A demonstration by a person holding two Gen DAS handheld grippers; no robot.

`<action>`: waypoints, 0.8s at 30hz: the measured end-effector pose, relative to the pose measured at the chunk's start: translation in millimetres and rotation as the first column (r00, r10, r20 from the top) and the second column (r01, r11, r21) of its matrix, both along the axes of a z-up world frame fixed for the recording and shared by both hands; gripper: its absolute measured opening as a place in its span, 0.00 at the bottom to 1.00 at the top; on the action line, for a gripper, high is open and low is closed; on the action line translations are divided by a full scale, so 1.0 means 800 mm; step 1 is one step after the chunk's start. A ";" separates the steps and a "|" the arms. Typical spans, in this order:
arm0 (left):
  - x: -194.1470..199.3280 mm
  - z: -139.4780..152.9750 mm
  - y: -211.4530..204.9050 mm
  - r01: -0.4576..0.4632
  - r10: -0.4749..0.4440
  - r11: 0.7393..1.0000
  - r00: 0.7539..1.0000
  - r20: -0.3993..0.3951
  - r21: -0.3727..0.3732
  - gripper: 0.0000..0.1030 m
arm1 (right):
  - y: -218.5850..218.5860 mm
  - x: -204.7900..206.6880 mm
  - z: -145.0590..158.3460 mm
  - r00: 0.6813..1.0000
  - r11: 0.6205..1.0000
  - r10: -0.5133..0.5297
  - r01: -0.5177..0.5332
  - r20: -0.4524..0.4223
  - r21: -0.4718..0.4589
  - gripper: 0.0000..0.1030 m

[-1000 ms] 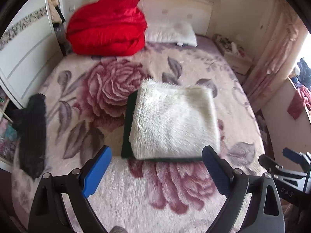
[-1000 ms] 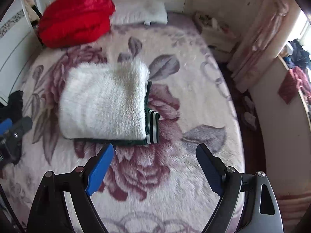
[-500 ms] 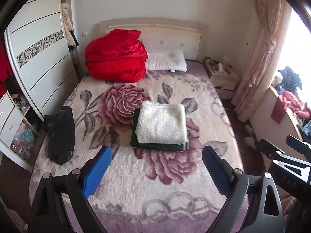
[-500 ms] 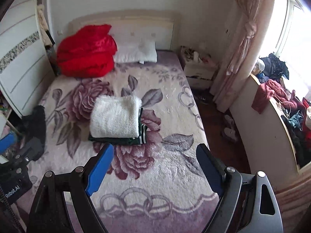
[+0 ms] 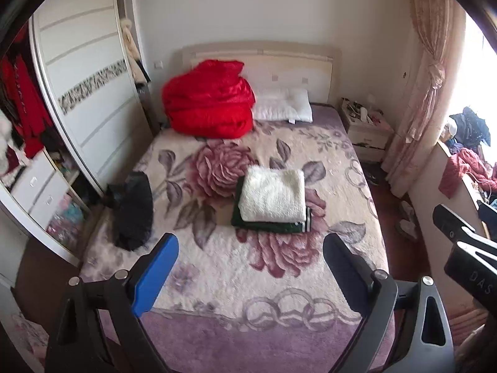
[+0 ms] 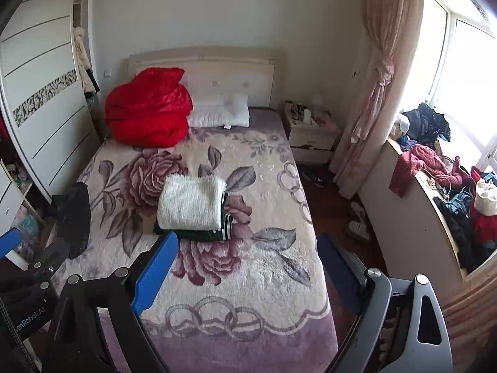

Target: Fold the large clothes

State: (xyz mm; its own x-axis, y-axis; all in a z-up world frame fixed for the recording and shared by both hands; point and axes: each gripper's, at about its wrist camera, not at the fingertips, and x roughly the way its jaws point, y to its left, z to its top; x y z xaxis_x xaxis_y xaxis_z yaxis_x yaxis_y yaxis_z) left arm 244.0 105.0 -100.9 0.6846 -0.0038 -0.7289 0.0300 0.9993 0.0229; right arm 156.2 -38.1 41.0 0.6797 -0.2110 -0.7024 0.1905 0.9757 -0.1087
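Left wrist view: your left gripper [image 5: 250,259] and right gripper [image 6: 247,258] hang wide open, empty. White fleece garment [image 5: 272,195] lies folded atop green garment [image 5: 267,225], mid-bed [image 5: 217,267]. Soft, bulky, probably light; grasp the folded edges.

Readable text, two spots only, both on tool bodies.

Left wrist view: the right tool [image 5: 466,248] shows at the right edge of the frame. Pale letters "DAS" on its black body, running up the side; anything further is cut off by the frame edge.

Right wrist view: the left tool [image 6: 28,283] shows at the lower left edge. White lettering "enRobot.AI" on its black body, slanted upward; the start of the word is cut off at the frame edge, so the full name cannot be read.

Nothing else legible: no labels or numbers can be made out on the bed, the wardrobe or the nightstand.
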 end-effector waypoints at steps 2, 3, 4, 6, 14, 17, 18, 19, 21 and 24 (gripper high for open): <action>-0.007 0.007 -0.001 -0.008 0.008 1.000 1.000 0.024 0.006 0.92 | -0.002 -0.009 0.008 1.000 1.000 -0.003 0.003 0.009 -0.003 0.91; -0.010 0.011 -0.002 -0.009 0.009 1.000 0.999 0.035 0.005 0.92 | -0.003 -0.013 0.010 1.000 1.000 -0.003 0.003 0.012 -0.002 0.91; -0.012 0.013 -0.002 -0.013 0.013 1.000 0.999 0.045 0.006 0.92 | -0.005 -0.015 0.011 1.000 1.000 -0.004 0.004 0.014 -0.002 0.91; -0.015 0.016 0.000 -0.022 0.022 1.000 0.998 0.055 0.008 0.92 | -0.009 -0.022 0.016 1.000 1.000 -0.003 0.003 0.018 0.006 0.91; -0.021 0.022 0.004 -0.050 0.052 0.999 0.996 0.077 -0.018 0.93 | -0.015 -0.037 0.027 0.999 1.000 0.014 -0.014 0.038 0.010 0.92; -0.022 0.023 0.004 -0.053 0.054 0.999 0.995 0.083 -0.014 0.93 | -0.017 -0.037 0.028 0.999 1.000 0.019 -0.019 0.043 0.013 0.93; -0.025 0.024 0.004 -0.054 0.055 0.998 0.995 0.086 -0.011 0.93 | -0.018 -0.037 0.028 0.999 1.000 0.021 -0.021 0.046 0.014 0.93; -0.026 0.024 0.003 -0.054 0.055 0.998 0.995 0.087 -0.009 0.93 | -0.017 -0.035 0.028 0.999 1.000 0.026 -0.026 0.047 0.012 0.93; -0.027 0.024 0.004 -0.053 0.054 0.998 0.995 0.082 -0.014 0.93 | -0.016 -0.035 0.028 0.998 0.999 0.035 -0.036 0.045 0.015 0.93; -0.029 0.025 0.006 -0.057 0.058 0.998 0.994 0.088 -0.014 0.94 | -0.013 -0.034 0.028 0.998 0.999 0.046 -0.047 0.046 0.018 0.93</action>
